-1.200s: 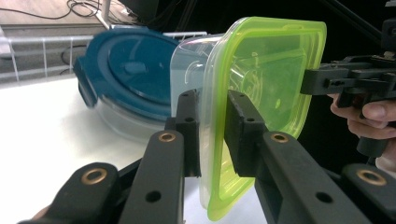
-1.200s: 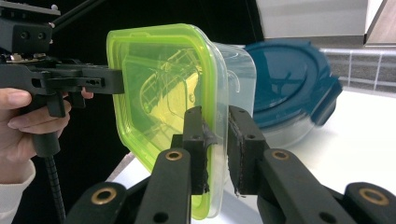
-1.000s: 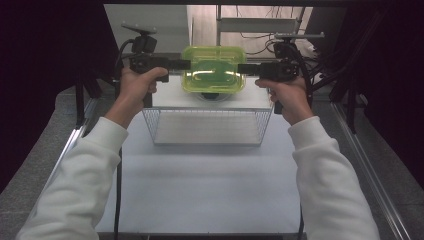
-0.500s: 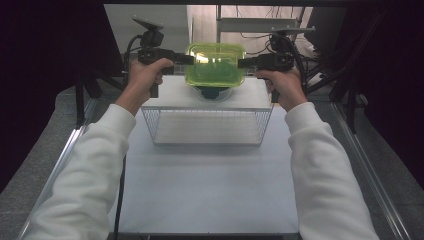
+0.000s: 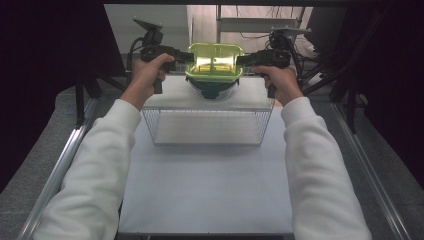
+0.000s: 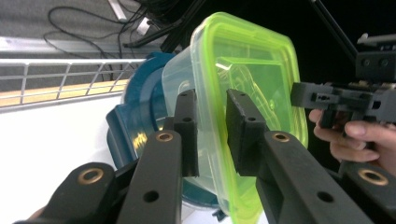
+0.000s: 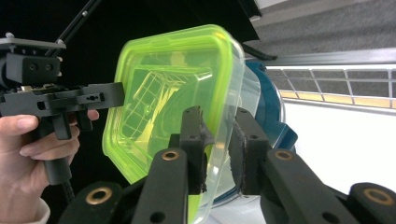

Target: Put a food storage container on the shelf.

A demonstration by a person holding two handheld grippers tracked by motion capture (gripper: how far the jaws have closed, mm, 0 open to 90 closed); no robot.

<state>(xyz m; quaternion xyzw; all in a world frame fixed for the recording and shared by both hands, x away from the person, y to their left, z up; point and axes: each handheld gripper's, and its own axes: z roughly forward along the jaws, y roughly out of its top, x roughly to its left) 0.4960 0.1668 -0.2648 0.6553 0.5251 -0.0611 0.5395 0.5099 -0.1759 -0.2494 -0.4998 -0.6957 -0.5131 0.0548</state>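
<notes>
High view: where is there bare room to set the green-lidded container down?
Free: the white tabletop between the sleeves, before the wire basket, whose floor is bare. Crowded: the raised platform, holding a blue container under the green-lidded container.

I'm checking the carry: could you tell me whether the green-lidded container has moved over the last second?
Yes. In the high view the green-lidded container has travelled away from the wire basket, toward the table's far edge, over a blue container.

Blue container largely concealed beneath green-lidded box (contact between them indeterminable). Box's lower corner cut by left gripper view's bottom edge. Near edge of surface cropped in high view.
</notes>
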